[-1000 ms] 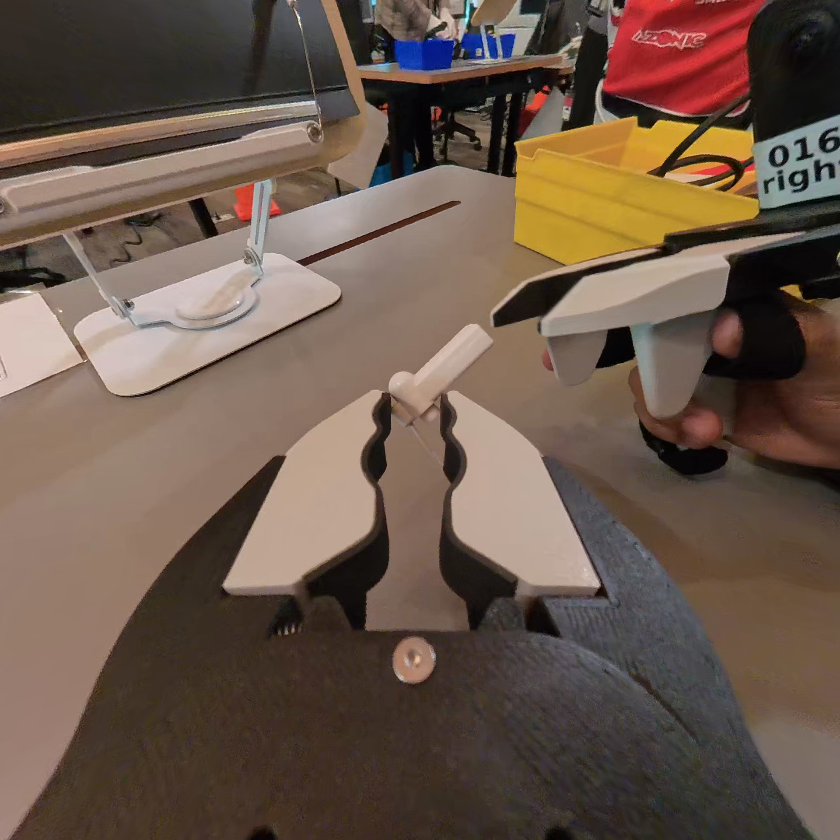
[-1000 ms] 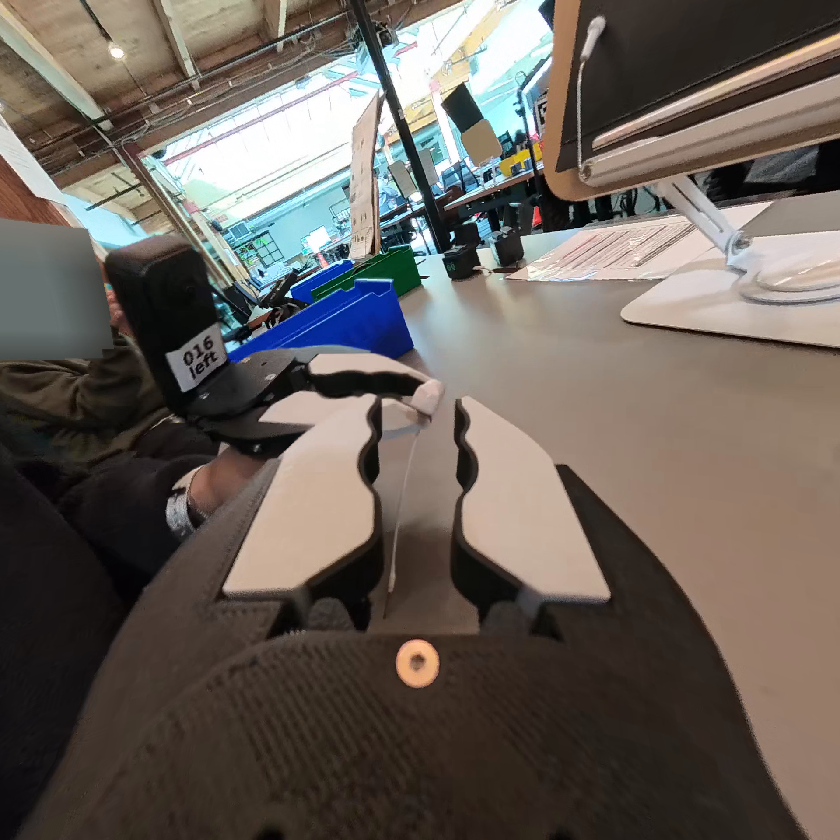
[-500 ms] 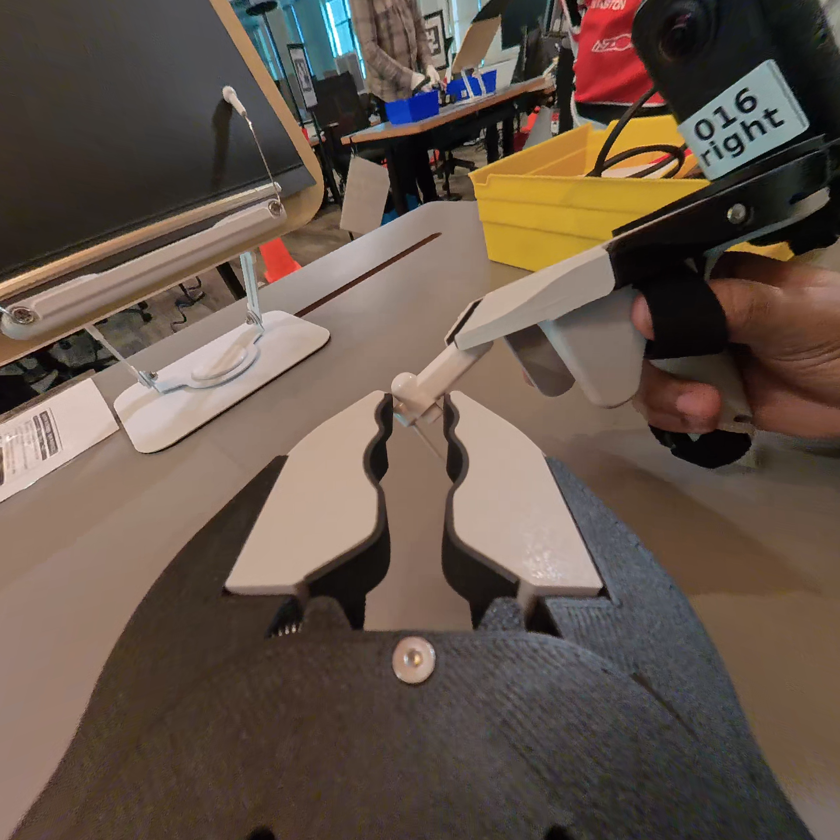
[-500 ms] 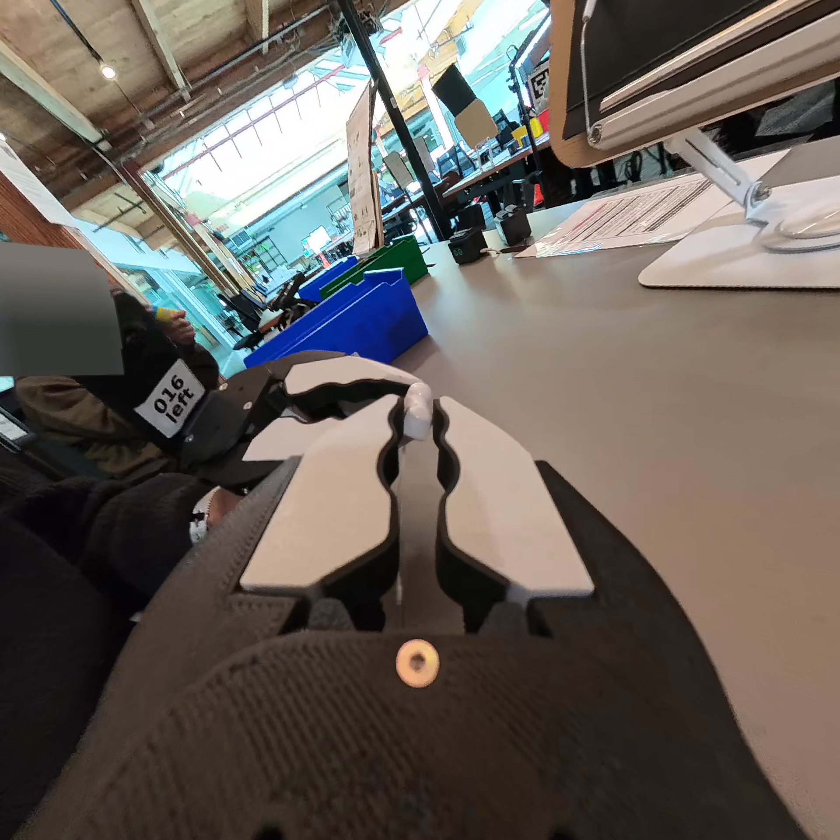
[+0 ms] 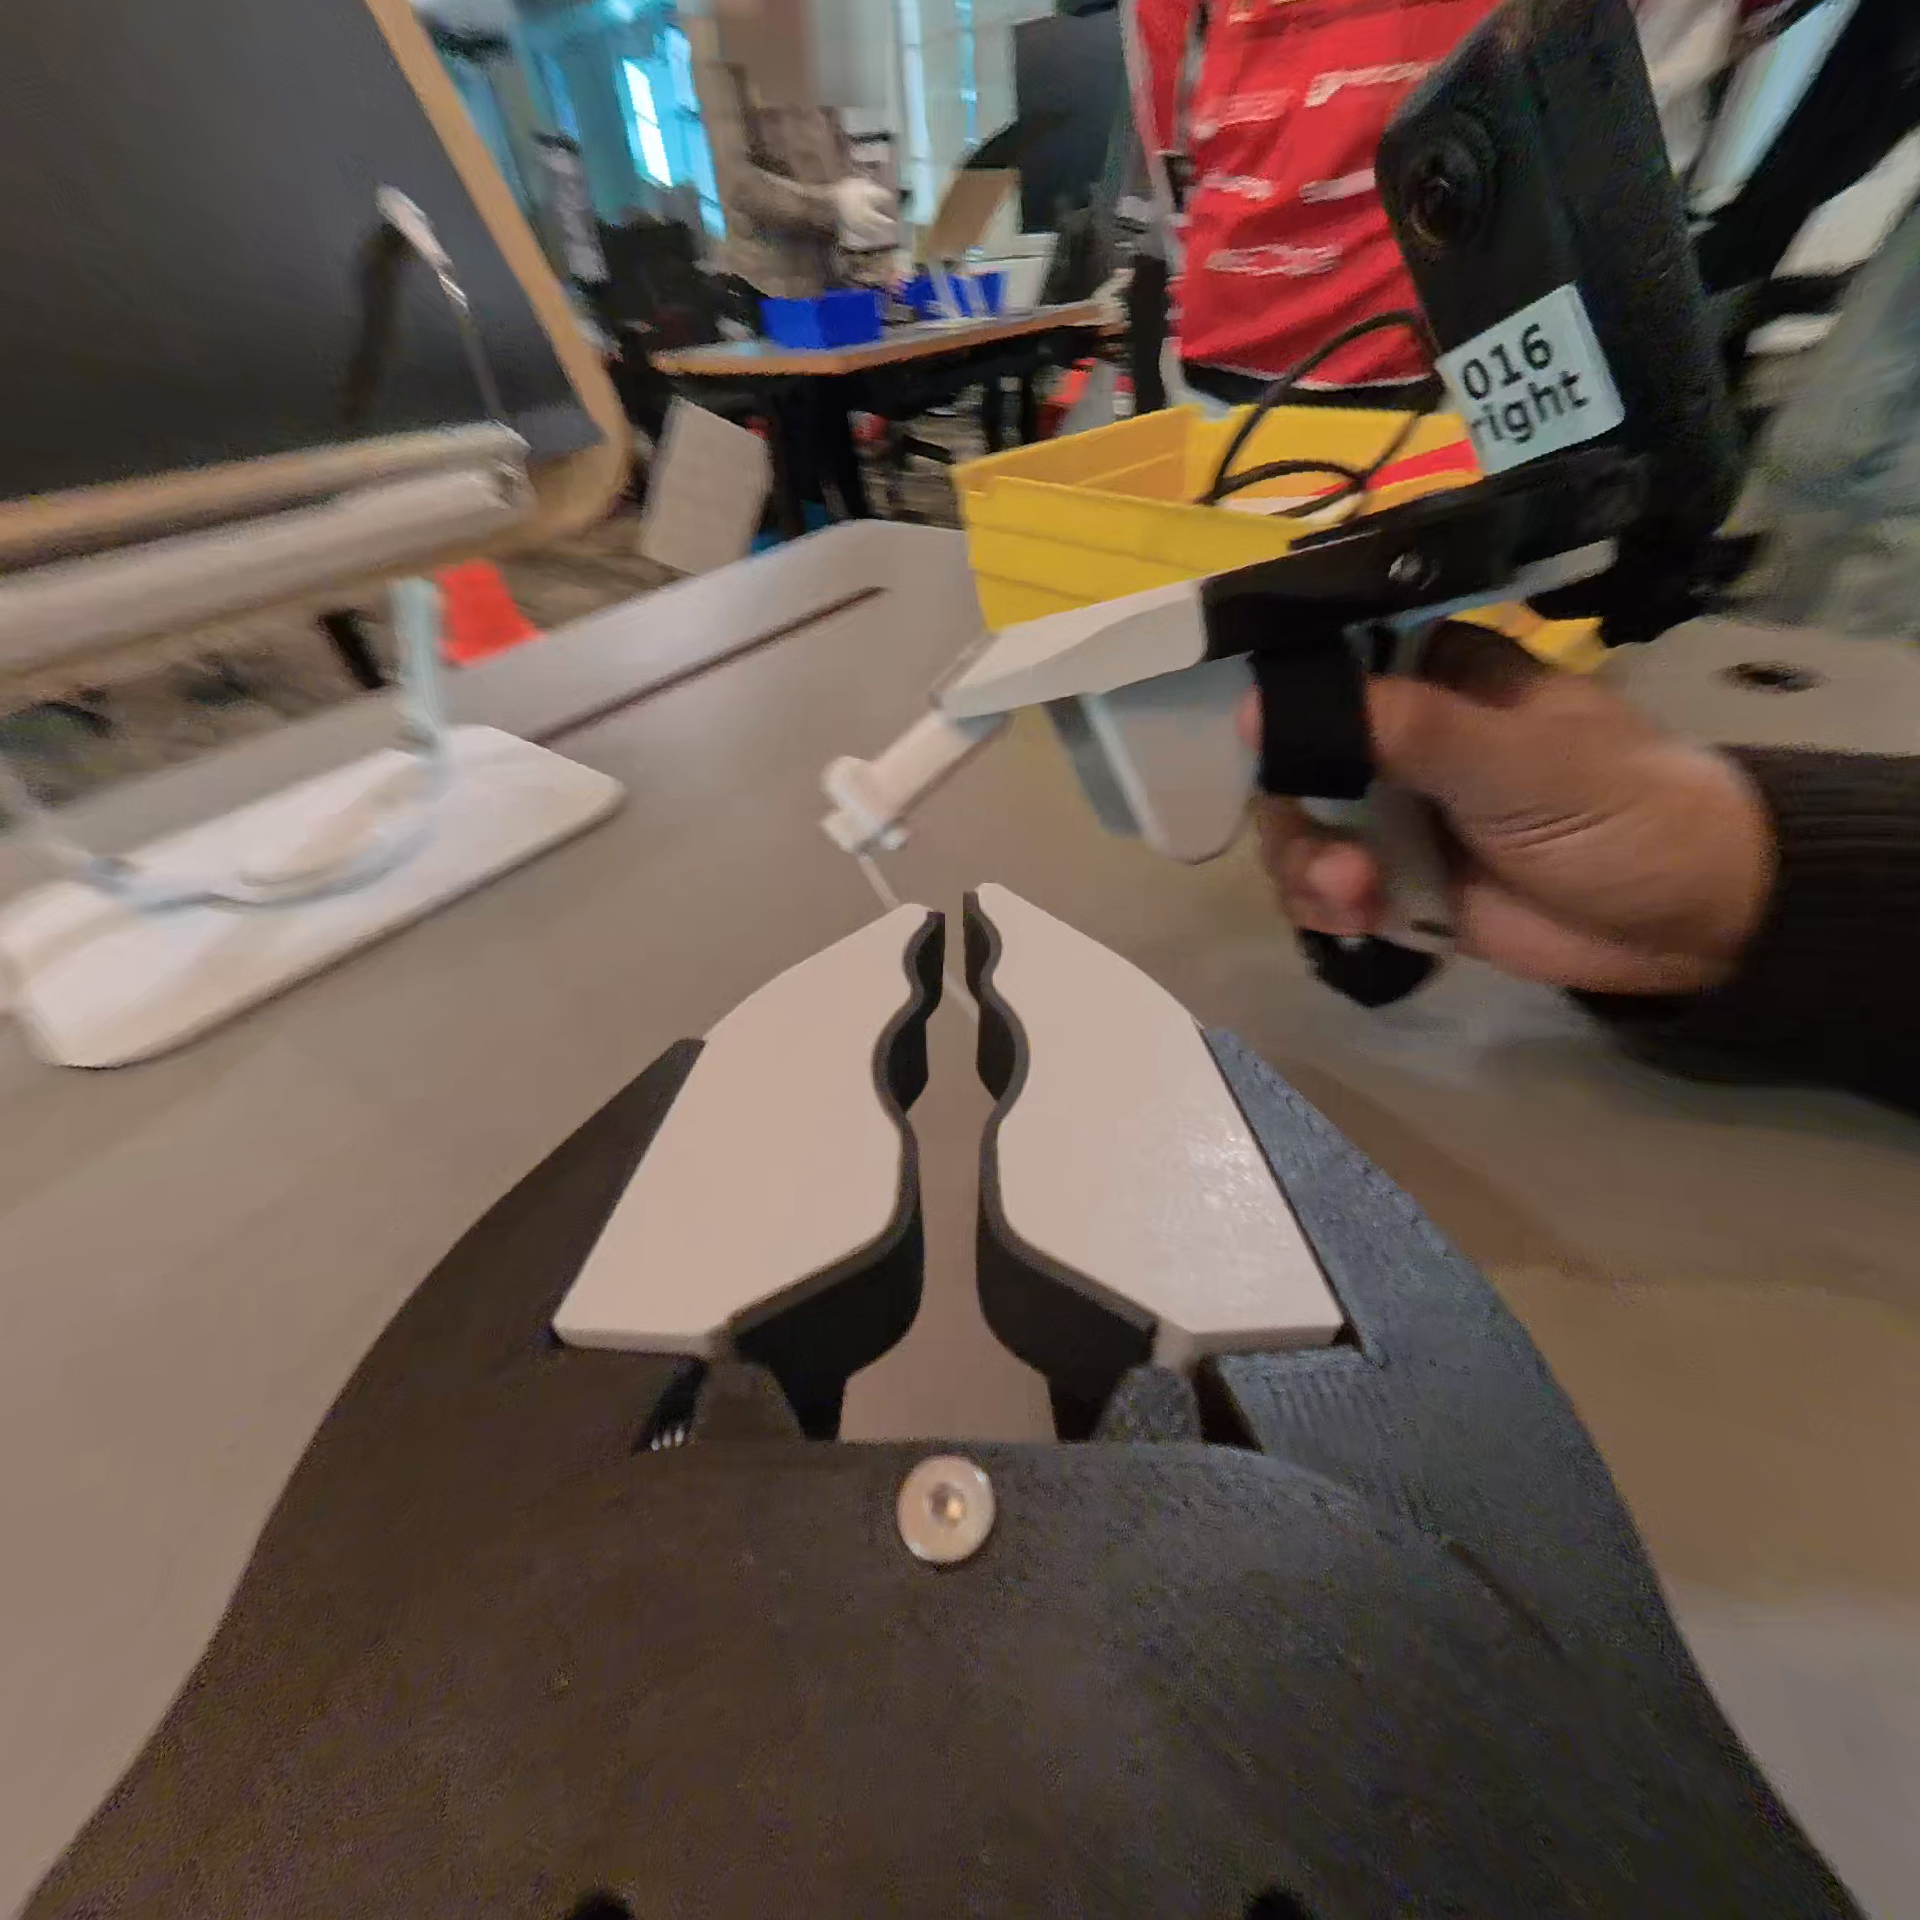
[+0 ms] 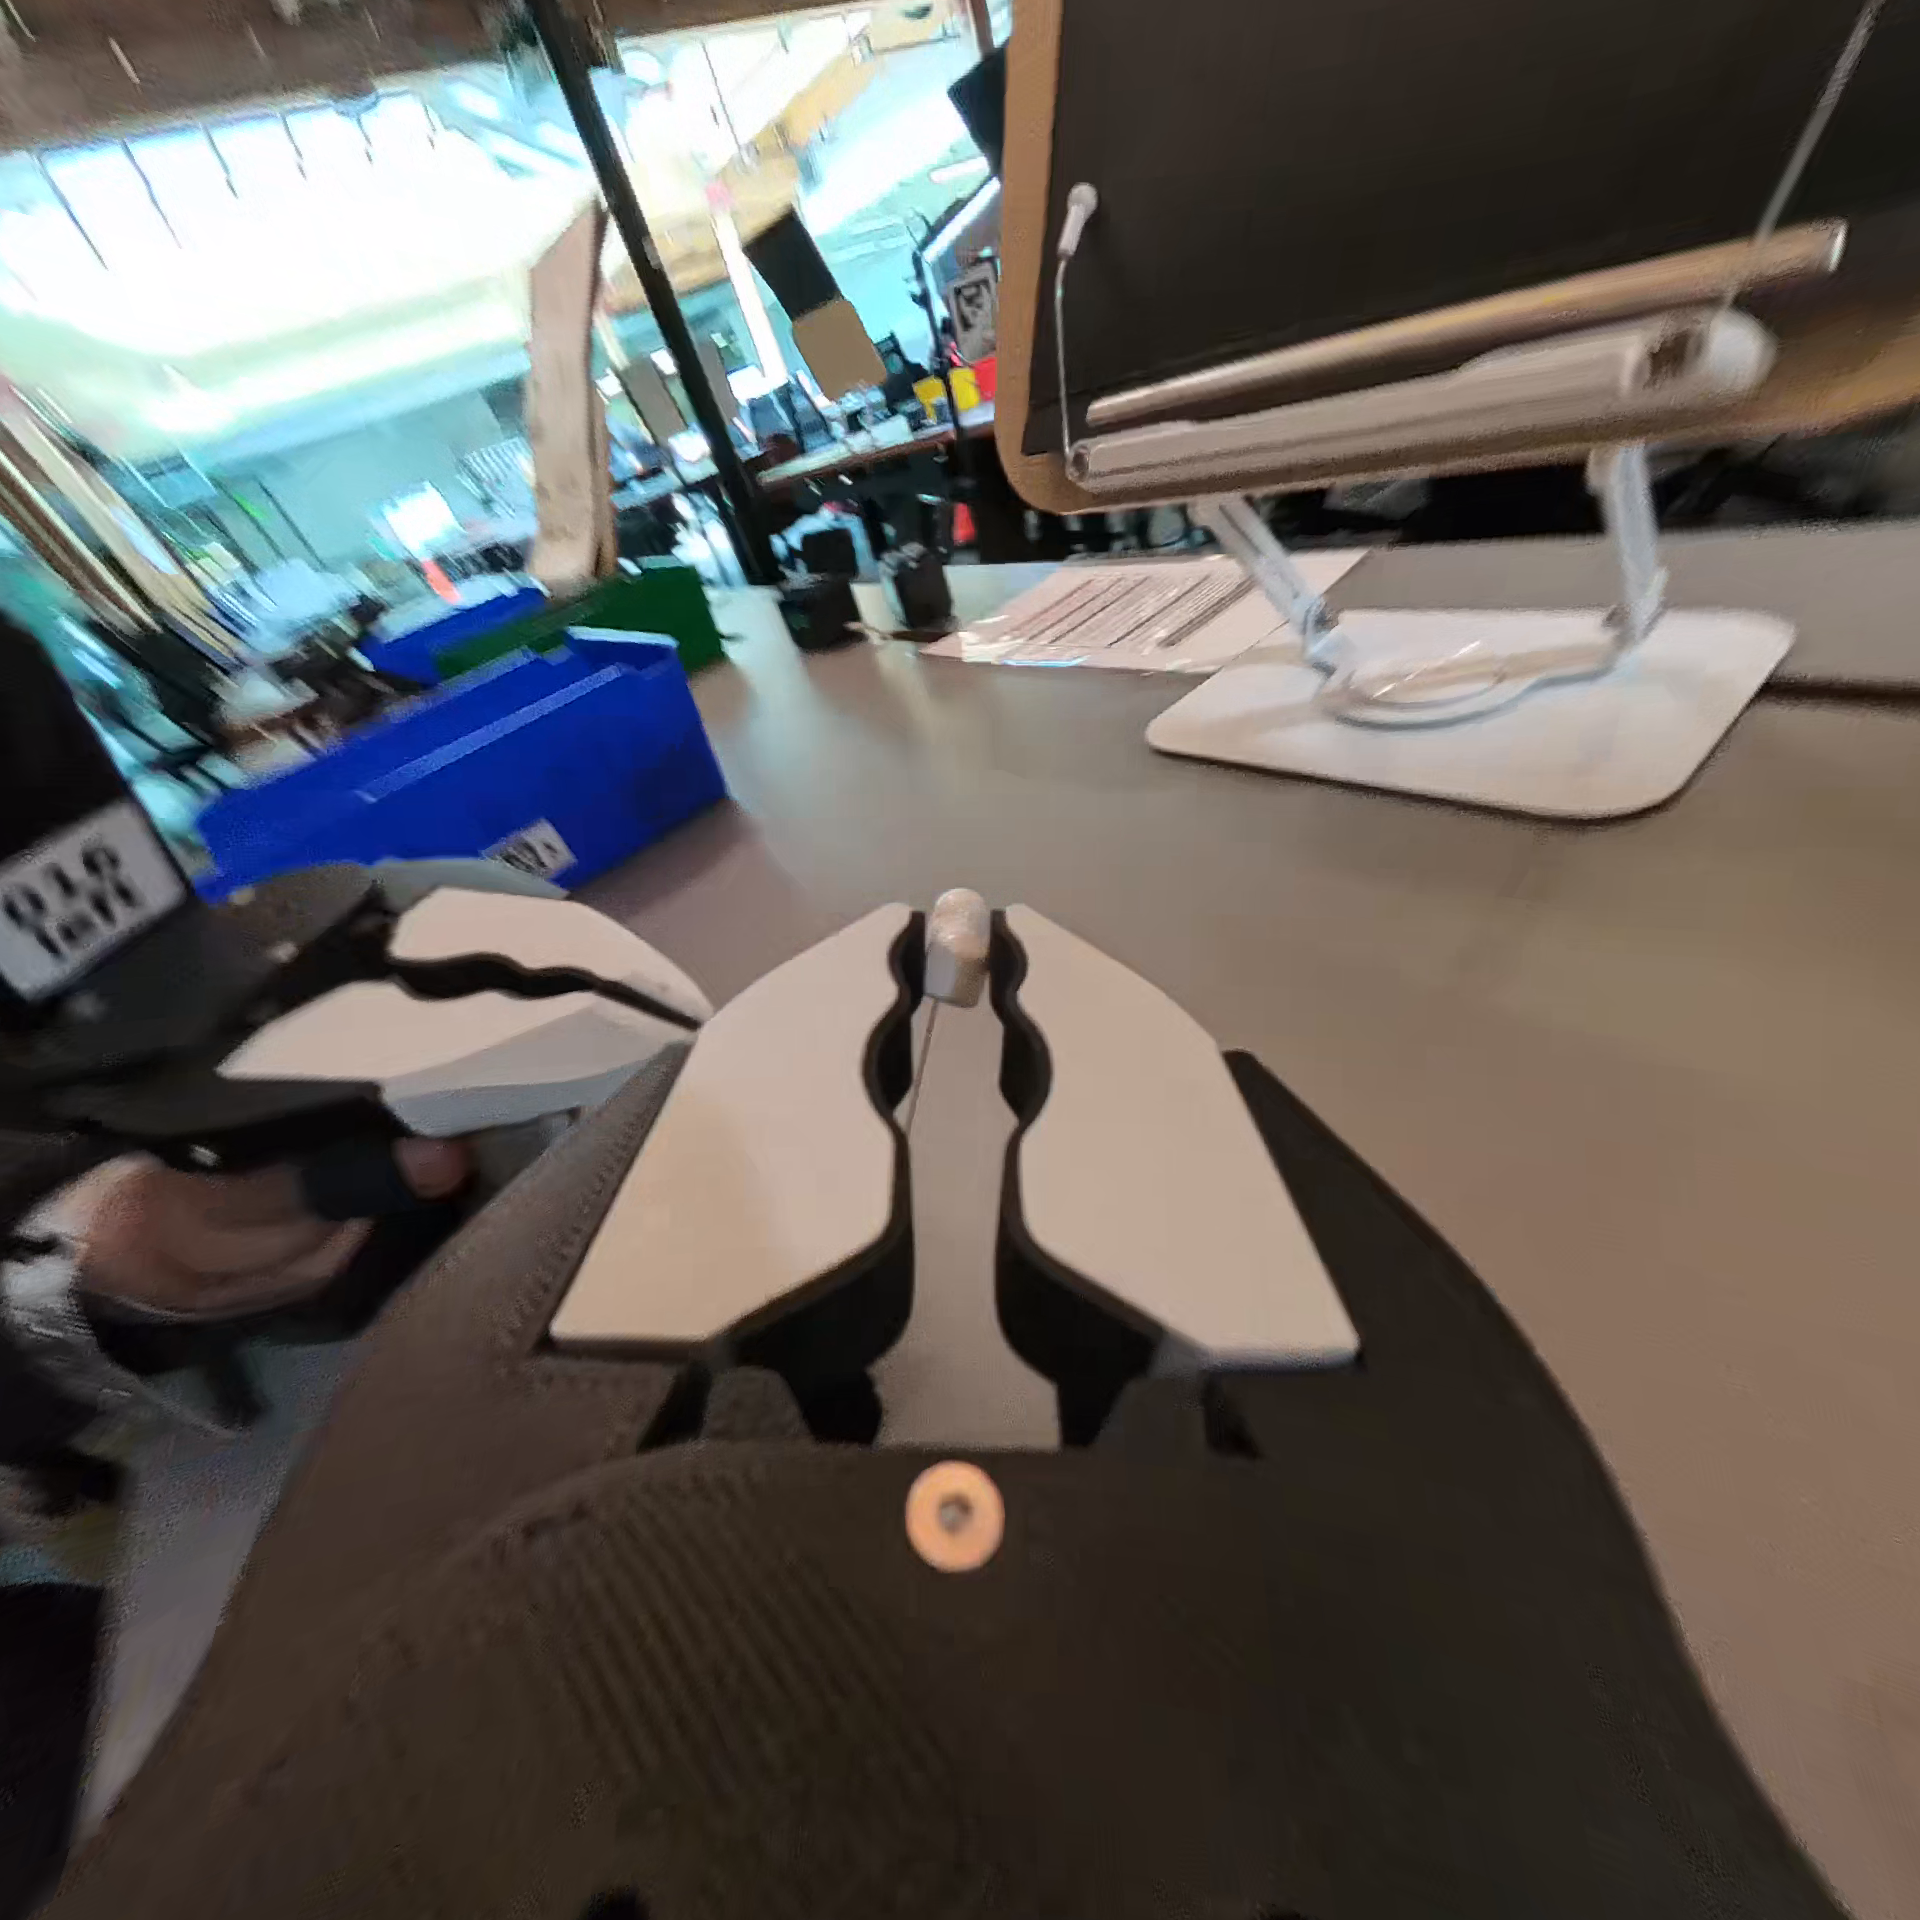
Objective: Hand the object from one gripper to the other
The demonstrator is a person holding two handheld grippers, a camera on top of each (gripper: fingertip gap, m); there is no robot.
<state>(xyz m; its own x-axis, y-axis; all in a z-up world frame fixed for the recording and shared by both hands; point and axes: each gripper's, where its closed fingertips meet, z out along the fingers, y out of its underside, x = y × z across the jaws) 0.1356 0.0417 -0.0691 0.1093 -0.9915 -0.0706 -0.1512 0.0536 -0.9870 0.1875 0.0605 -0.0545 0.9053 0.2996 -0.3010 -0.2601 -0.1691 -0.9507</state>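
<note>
A grey table (image 6: 1403,987) fills the foreground of a workshop. A white stand (image 6: 1475,717) at two o'clock props up a dark board (image 6: 1455,187). Blue bins (image 6: 478,758) sit at ten o'clock. Bright ceiling windows (image 6: 260,270) light distant workbenches (image 5: 883,348). A yellow bin (image 5: 1122,520) appears in the other view.

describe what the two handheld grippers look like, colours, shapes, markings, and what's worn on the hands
Both the left gripper and the right gripper have flat pale grey fingers with wavy black inner edges on a ribbed black body with a silver screw. Each carries a black camera block with a white printed label. The right hand has a black finger strap and dark ribbed sleeve.
</note>
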